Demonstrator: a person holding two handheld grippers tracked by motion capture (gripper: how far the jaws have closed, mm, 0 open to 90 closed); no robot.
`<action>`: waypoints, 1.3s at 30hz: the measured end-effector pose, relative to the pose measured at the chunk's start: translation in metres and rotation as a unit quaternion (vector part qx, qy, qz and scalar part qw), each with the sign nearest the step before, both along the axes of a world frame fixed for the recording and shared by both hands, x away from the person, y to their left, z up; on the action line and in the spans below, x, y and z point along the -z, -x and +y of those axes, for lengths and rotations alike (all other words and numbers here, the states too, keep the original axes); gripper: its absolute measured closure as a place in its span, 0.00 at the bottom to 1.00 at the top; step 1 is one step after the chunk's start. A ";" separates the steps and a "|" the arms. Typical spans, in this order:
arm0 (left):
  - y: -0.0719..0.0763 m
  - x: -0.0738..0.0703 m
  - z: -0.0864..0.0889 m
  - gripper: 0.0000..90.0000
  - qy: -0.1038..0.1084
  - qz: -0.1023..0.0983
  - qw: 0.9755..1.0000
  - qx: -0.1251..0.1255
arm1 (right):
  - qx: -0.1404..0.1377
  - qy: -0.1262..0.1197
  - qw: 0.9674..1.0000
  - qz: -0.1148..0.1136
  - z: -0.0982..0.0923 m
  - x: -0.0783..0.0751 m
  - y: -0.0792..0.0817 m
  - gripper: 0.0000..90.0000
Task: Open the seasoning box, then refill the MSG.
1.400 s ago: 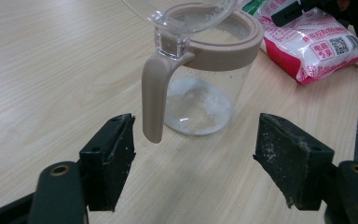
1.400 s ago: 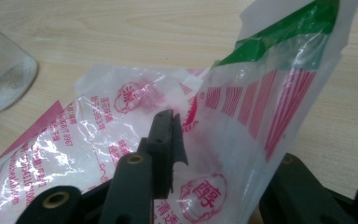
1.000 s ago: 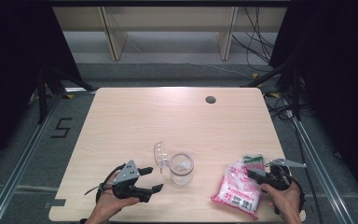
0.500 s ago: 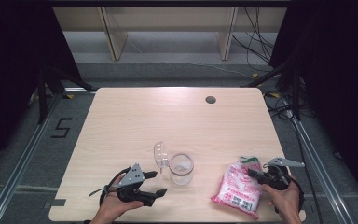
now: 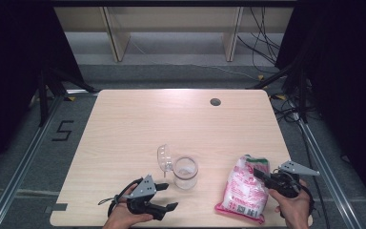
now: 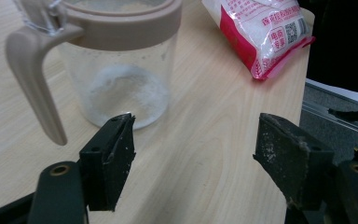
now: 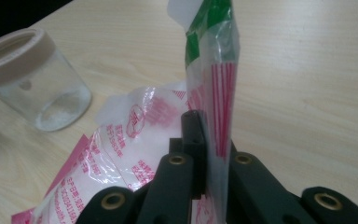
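A clear jar (image 5: 186,171) with a beige rim and handle stands near the table's front middle, its lid flipped open to the left. It holds a little white powder (image 6: 121,88). My left gripper (image 5: 167,196) lies level just left of and nearer than the jar, open, and the jar (image 6: 121,70) stands beyond its left finger. A pink-and-white bag (image 5: 245,188) lies at the front right. My right gripper (image 5: 259,174) is shut on the bag's green-striped top edge (image 7: 214,70), holding it upright, while the body of the bag (image 7: 135,135) sags on the table.
The light wooden table (image 5: 124,133) has a round cable hole (image 5: 215,101) at its back right. The front edge runs just below both hands. From the left gripper view the bag (image 6: 261,32) lies to the right, past the jar.
My left gripper has slid right and toward the front edge, closer to the jar. The right gripper has pinched the bag's top and lifted it a little.
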State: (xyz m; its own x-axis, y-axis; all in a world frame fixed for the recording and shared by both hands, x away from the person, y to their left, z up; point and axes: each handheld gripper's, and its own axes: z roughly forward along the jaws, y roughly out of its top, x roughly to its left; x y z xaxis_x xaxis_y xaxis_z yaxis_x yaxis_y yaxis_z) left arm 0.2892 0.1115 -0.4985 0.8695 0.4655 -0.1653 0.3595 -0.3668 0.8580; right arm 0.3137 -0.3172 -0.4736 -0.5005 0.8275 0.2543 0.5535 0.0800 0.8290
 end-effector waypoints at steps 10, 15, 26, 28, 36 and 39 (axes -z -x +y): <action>-0.001 -0.001 0.001 0.31 -0.022 -0.007 1.000 0.008 | -0.006 -0.023 0.999 -0.029 0.008 -0.015 0.006 1.00; 0.000 -0.001 0.000 0.31 -0.010 -0.001 1.000 0.010 | -0.007 -0.021 0.999 -0.040 0.010 -0.023 0.009 1.00; 0.003 0.000 -0.009 0.31 -0.015 0.002 1.000 0.026 | -0.016 -0.036 0.996 -0.077 0.021 -0.050 0.020 1.00; 0.004 0.000 -0.012 0.31 -0.023 0.000 0.999 0.036 | -0.021 -0.038 0.996 -0.078 0.024 -0.055 0.021 1.00; 0.014 0.009 -0.040 0.32 -0.037 -0.006 0.997 0.062 | -0.032 -0.039 0.995 -0.091 0.035 -0.067 0.016 1.00; 0.015 0.010 -0.055 0.33 -0.039 -0.015 0.997 0.067 | -0.039 -0.039 0.994 -0.092 0.042 -0.074 0.012 1.00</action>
State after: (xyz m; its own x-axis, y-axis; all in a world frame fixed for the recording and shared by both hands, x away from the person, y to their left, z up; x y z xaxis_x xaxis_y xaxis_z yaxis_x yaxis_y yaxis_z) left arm 0.2743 0.0561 -0.5083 0.9286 0.3555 -0.1062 0.2776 -0.4761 0.8344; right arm 0.3014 -0.2752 -0.3997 -0.6068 0.7654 0.2146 0.3871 0.0488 0.9207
